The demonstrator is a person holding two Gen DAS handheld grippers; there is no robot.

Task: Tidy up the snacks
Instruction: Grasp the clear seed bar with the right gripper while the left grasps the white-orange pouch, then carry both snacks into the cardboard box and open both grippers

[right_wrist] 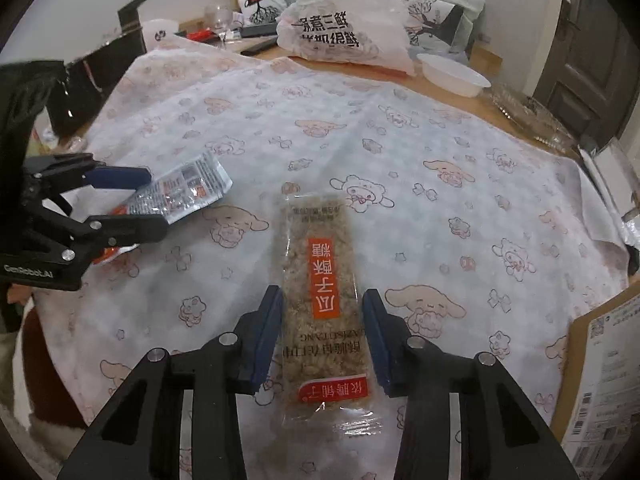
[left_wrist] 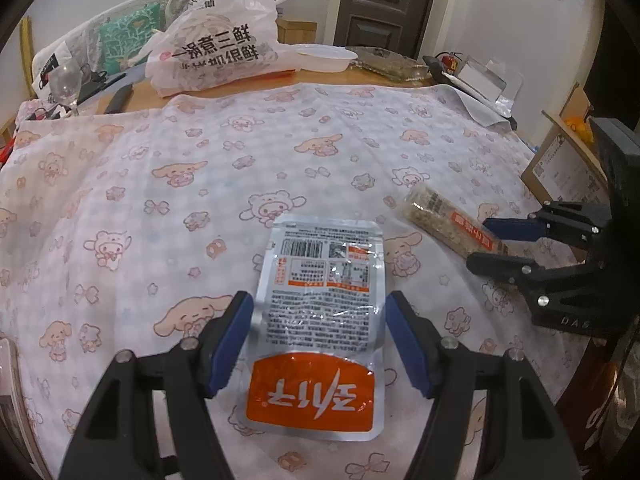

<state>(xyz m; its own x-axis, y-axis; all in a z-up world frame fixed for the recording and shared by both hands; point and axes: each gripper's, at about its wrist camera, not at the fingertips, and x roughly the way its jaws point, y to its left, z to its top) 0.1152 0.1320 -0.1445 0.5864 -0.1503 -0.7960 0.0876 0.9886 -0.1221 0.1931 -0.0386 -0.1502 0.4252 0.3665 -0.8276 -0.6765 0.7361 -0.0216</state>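
A silver and orange snack pouch (left_wrist: 320,312) lies flat on the cartoon-print cloth (left_wrist: 200,184). My left gripper (left_wrist: 320,316) is open, its blue pads on either side of the pouch without closing on it. A long clear-wrapped seed brittle bar (right_wrist: 322,300) with an orange label lies on the cloth. My right gripper (right_wrist: 323,316) is open and straddles the bar, with small gaps at each pad. The bar also shows in the left wrist view (left_wrist: 448,220) with the right gripper (left_wrist: 496,244) around its near end. The pouch shows in the right wrist view (right_wrist: 180,192) between the left gripper's fingers (right_wrist: 120,178).
A white printed plastic bag (left_wrist: 216,48), a white bowl (left_wrist: 324,58), a wine glass (left_wrist: 66,82) and clutter sit at the table's far side. A cardboard box (right_wrist: 600,380) stands at the right edge. A dark door (left_wrist: 384,0) is behind.
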